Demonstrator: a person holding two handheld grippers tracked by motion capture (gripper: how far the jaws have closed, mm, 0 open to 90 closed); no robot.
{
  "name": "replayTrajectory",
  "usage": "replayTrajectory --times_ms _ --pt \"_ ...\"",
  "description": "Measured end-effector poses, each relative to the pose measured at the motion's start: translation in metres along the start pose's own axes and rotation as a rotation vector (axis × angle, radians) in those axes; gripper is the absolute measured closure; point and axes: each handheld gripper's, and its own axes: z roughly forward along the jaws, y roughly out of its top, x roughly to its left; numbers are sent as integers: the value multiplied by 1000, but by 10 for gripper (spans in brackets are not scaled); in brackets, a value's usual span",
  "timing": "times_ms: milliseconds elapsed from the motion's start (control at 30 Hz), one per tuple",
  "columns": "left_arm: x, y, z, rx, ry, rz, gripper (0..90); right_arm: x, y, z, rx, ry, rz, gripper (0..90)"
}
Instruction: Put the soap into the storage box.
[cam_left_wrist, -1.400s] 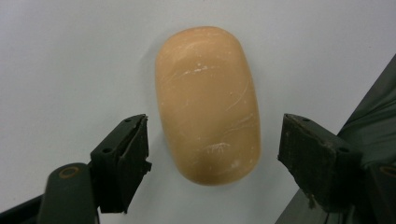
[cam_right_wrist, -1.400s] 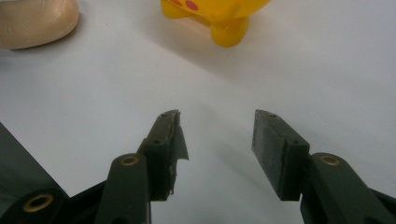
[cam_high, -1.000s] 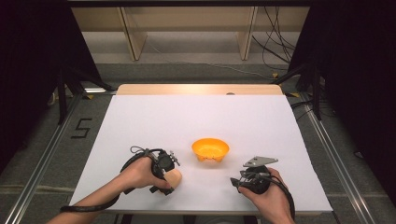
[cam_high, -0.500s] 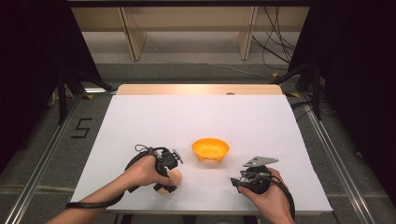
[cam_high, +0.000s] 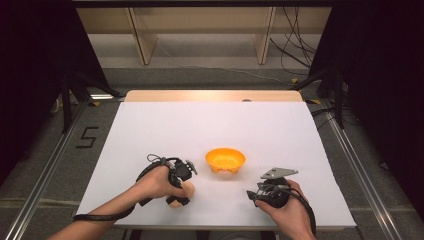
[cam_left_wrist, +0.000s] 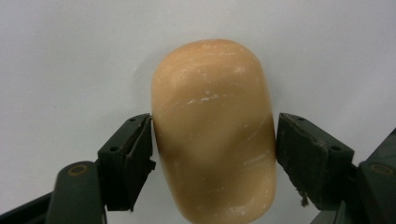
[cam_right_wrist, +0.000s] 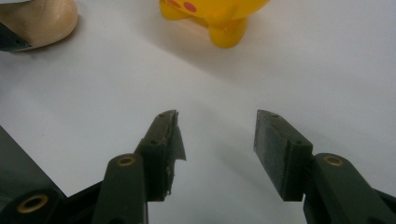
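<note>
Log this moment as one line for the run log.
left gripper: jaws around tan bread roll, not clearly clamped | right gripper: open, empty | orange bowl: empty on table

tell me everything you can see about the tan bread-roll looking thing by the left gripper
The tan roll is a smooth, rounded oblong, pale brown with faint whitish scuffs, and looks like plastic or foam. It lies on the white table, left of the orange bowl. The left gripper straddles it: one jaw touches its side, the other stands just clear.
</note>
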Motion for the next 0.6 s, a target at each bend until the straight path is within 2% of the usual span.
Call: replayTrajectory --times_ms 167,233,267,600 --pt "-2 1 1 1 1 -15 286 0 0 -1 10 1 0 505" --pt "-1 1 2 10 6 -1 286 0 0 -1 11 0 -1 504" --pt "-1 1 2 22 4 -4 285 0 0 -1 12 1 1 504" --pt "-2 1 6 26 3 -16 290 0 0 -1 9 1 -4 503"
